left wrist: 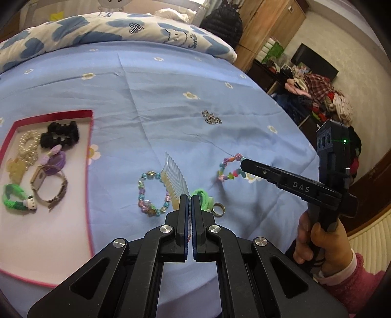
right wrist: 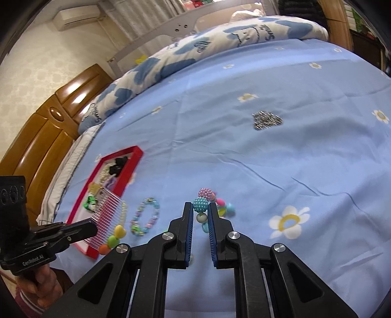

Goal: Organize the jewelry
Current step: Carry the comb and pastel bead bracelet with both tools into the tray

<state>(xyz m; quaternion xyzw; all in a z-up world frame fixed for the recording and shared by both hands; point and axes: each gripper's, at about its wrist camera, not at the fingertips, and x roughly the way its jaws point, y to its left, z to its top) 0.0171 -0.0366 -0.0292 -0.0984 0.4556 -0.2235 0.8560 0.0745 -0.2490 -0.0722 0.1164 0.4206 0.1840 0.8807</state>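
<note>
— What is gripped by the right tool (right wrist: 200, 204)?
— A chunky bracelet of studded purple and teal balls with glossy candy-coloured beads (right wrist: 204, 199) is pinched between its narrowed blue-padded fingers, low over the blue flowered bedsheet (right wrist: 268, 159).
— And the left tool (left wrist: 190, 198)?
— A clear ridged plastic comb (right wrist: 107, 216) is clamped by it, nearly shut, near the red-rimmed tray (left wrist: 91, 137).

Blue flowered bedsheet (left wrist: 171, 97) fills centre frame. Heart-print quilt (left wrist: 97, 29) bunched along top. Wooden wardrobe (left wrist: 266, 27) upper right, clothes heap (left wrist: 320, 97) below it. Wooden headboard (right wrist: 44, 137) left edge; air conditioner (right wrist: 78, 16) upper left on pale patterned wall (right wrist: 27, 68).
</note>
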